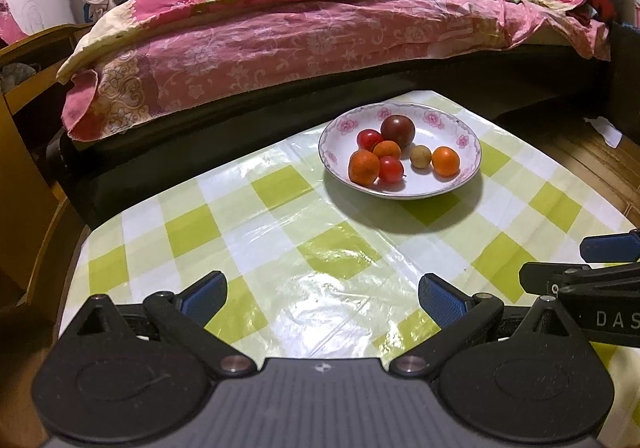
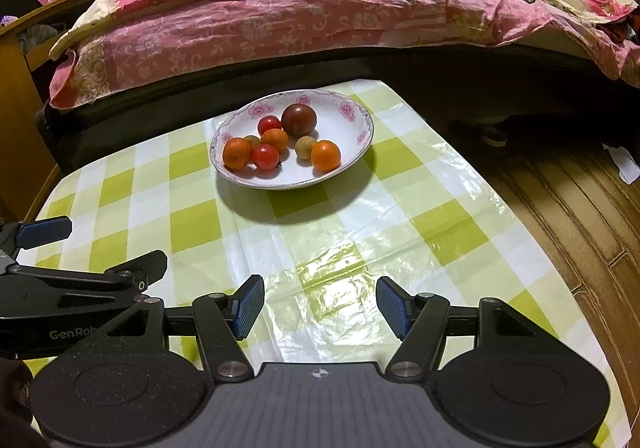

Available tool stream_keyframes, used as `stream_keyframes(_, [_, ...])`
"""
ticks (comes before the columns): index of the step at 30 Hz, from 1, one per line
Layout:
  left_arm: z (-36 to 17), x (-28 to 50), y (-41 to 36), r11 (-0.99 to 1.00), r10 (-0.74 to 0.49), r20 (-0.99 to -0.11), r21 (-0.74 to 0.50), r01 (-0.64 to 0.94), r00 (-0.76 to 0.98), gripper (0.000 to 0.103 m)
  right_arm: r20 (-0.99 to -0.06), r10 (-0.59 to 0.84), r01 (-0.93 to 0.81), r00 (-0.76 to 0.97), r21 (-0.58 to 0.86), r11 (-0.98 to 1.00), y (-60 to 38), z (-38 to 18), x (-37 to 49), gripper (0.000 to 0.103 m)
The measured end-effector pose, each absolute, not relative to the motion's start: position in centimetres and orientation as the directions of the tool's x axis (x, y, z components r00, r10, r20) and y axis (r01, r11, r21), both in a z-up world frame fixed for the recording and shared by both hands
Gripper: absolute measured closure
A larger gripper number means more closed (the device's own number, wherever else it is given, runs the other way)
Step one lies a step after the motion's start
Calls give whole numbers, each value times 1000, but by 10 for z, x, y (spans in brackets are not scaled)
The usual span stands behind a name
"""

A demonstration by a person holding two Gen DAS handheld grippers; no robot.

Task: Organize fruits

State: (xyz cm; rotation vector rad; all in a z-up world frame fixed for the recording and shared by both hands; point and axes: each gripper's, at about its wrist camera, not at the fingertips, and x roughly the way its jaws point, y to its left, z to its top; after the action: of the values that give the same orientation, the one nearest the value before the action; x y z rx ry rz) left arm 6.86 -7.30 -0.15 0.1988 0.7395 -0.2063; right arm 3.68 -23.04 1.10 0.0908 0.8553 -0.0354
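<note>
A white floral plate (image 1: 464, 136) (image 2: 352, 116) sits at the far side of a green-checked table. It holds several small fruits: a dark red round fruit (image 1: 397, 130) (image 2: 299, 120), small oranges (image 1: 445, 161) (image 2: 325, 156), red cherry tomatoes (image 1: 391, 169) (image 2: 265, 156) and a tan longan (image 1: 420, 156) (image 2: 305, 147). My left gripper (image 1: 322, 298) is open and empty over the near table. My right gripper (image 2: 319, 304) is open and empty, also near the front edge. The right gripper also shows at the right edge of the left wrist view (image 1: 600, 264), and the left gripper at the left edge of the right wrist view (image 2: 80, 252).
A bed with a pink quilt (image 1: 320, 28) (image 2: 320, 8) stands right behind the table. Wooden furniture (image 1: 24, 152) is to the left. Wooden floor (image 2: 568, 208) lies to the right, with a scrap of white paper (image 2: 626, 164) on it.
</note>
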Motion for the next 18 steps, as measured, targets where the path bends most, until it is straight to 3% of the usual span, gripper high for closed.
stream_keyframes(18, [-2,49,-68,965,-94,-695,112,237,712,0,-770,16,77,638,84,994,-224,9,20,44])
